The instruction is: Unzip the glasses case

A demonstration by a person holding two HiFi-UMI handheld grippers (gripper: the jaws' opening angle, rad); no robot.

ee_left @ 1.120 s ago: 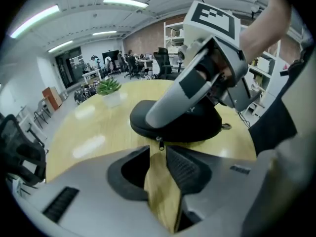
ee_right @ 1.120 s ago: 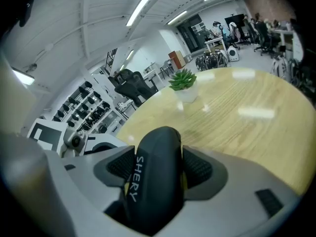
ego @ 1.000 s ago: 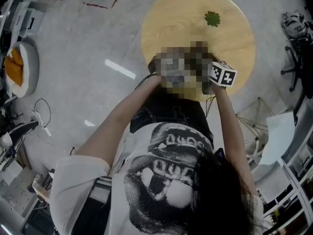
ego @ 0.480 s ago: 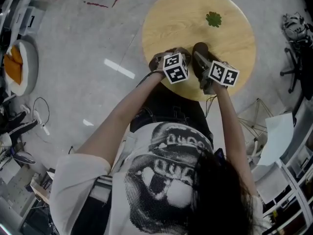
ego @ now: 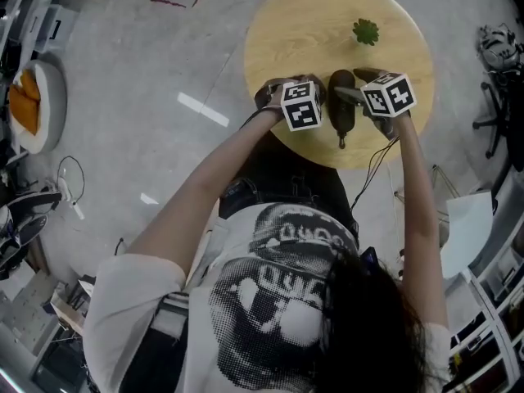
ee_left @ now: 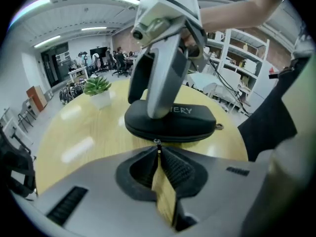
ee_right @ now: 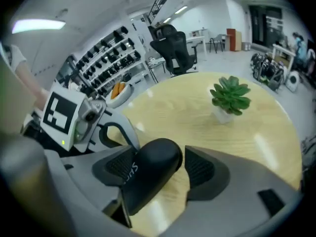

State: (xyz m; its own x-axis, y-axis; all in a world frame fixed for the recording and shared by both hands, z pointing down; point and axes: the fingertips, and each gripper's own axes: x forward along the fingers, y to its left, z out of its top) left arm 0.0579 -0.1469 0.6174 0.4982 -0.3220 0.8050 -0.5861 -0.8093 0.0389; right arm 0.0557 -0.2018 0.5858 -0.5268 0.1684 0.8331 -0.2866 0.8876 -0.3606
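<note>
On the left gripper (ee_left: 158, 149), the fingers (ee_left: 180, 169) are pinched tight on the tiny metal zip pull (ee_left: 158, 143) at the edge of the glasses case (ee_left: 173, 125). On the right gripper (ee_right: 159, 158), the fingers (ee_right: 202, 169) have just been opening. The black case sits between them, leaning on one pad with a thin gap at the other, so they are let go and not squeezing.

The case lies flat on the round yellow desk (ego: 303, 31), on the person's side of the little green plant (ego: 366, 31).

A second ago the right gripper was further from the plant, by the desk's near rim, and the case lay slanted. Now that gripper is closer to the plant and the case points straight at the person.

From above, the marker cubes (ego: 300, 105) hide both sets of fingers. The right gripper covers the middle of the case, so part of its white print (ee_left: 190, 110) is cut off.
</note>
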